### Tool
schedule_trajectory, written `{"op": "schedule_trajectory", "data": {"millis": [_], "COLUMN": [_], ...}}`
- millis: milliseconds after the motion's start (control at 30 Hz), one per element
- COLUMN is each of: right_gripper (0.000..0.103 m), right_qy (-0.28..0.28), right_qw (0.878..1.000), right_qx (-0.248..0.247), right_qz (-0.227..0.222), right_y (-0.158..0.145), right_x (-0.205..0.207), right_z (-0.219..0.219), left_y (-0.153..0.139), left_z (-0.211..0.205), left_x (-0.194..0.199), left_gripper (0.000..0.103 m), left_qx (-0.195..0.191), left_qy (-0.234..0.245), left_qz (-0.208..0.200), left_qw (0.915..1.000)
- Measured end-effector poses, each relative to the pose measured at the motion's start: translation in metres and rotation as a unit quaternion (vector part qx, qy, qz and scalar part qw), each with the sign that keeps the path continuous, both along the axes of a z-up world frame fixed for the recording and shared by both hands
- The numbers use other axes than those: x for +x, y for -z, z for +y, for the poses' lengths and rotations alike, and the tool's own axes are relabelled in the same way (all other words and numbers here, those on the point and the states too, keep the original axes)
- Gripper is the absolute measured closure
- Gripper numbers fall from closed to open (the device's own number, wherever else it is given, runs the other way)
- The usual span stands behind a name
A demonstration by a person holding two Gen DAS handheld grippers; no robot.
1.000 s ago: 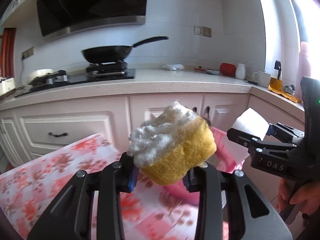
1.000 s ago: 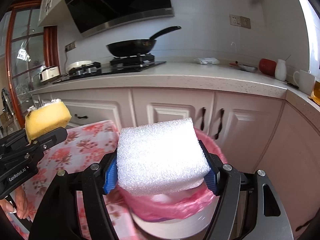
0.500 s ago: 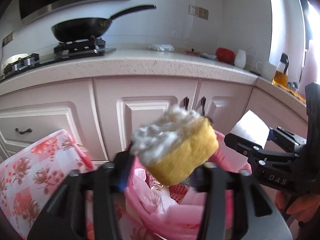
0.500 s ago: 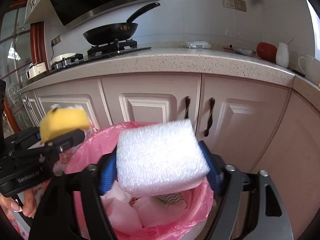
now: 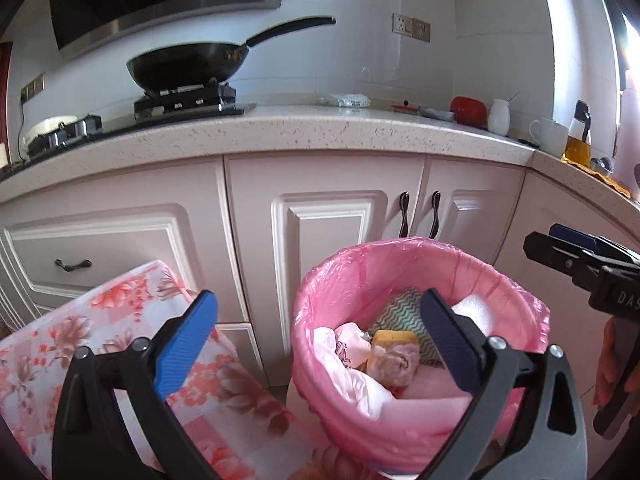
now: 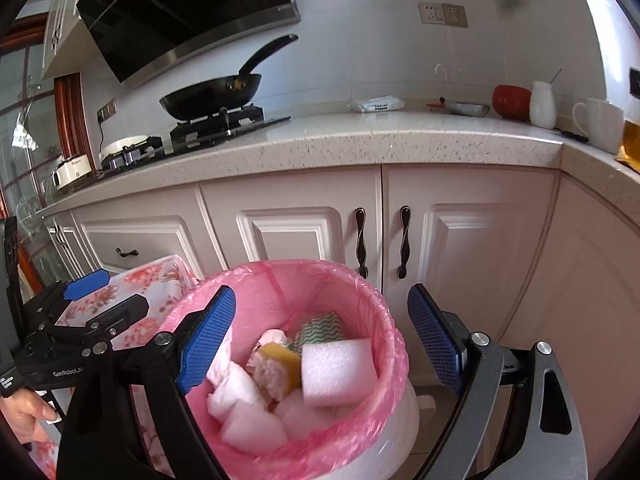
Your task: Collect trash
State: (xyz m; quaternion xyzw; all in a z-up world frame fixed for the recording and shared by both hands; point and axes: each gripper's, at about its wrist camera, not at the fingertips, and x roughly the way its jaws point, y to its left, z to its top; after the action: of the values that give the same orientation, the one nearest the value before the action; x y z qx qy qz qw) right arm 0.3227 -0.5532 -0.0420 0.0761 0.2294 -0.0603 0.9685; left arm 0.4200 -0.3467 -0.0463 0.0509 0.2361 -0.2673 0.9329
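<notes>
A white bin with a pink liner (image 5: 516, 292) (image 6: 384, 320) stands on the floor before the cabinets. Inside lie the yellow sponge (image 5: 394, 340) (image 6: 282, 362), the white foam block (image 6: 338, 372) (image 5: 476, 308), a green patterned cloth (image 6: 322, 330) and white wrappers. My left gripper (image 5: 316, 332) is open and empty above the bin's left rim. My right gripper (image 6: 320, 332) is open and empty above the bin. The right gripper also shows in the left wrist view (image 5: 560, 250), and the left gripper in the right wrist view (image 6: 100, 296).
A table with a floral cloth (image 5: 80, 340) sits left of the bin. Pink cabinets (image 5: 332, 220) and a speckled counter (image 5: 320, 132) lie behind, with a stove and black pan (image 5: 188, 64), mugs and jars at the right.
Both grippers moved over the bin and opened. The yellow sponge dropped from the left one and the white foam block from the right one; both now lie in the bin.
</notes>
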Motion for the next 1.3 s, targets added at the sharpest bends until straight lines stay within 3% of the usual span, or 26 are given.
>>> {"op": "schedule_trajectory", "data": {"millis": [233,433,700,867,1067,1300], "right_gripper": [0.018,0.018,0.018,0.018,0.018,0.018], "right_qy": [0.026,0.029,0.019,0.003,-0.017,-0.021], "right_qw": [0.999,0.999,0.998,0.999,0.997,0.997], "right_qx": [0.019,-0.018,-0.053,-0.041,-0.068,-0.07], "right_qz": [-0.026,-0.038,-0.021,-0.015,-0.022,-0.016], "right_y": [-0.029,-0.041,-0.041,-0.039,-0.041,-0.042], "right_x": [-0.057,-0.109,-0.157,-0.185,-0.217,-0.223], "right_z": [0.019,0.054,0.099,0.122,0.151,0.163], "left_y": [-0.043,-0.068,-0.076,-0.075,-0.078,-0.084], "left_z": [0.025,0.051,0.09,0.12,0.147,0.16], "left_x": [-0.054,-0.103,-0.167,-0.205,-0.245,-0.271], "left_gripper": [0.005,0.005,0.005,0.005,0.005,0.005], "left_qx": [0.0,-0.011,-0.038,-0.051,-0.044,-0.03], "left_qy": [-0.006,-0.009,-0.027,-0.053,-0.09,-0.087], "left_qz": [-0.03,-0.033,-0.037,-0.032,-0.041,-0.046], "left_qw": [0.9995,0.9994,0.9982,0.9968,0.9941,0.9947]}}
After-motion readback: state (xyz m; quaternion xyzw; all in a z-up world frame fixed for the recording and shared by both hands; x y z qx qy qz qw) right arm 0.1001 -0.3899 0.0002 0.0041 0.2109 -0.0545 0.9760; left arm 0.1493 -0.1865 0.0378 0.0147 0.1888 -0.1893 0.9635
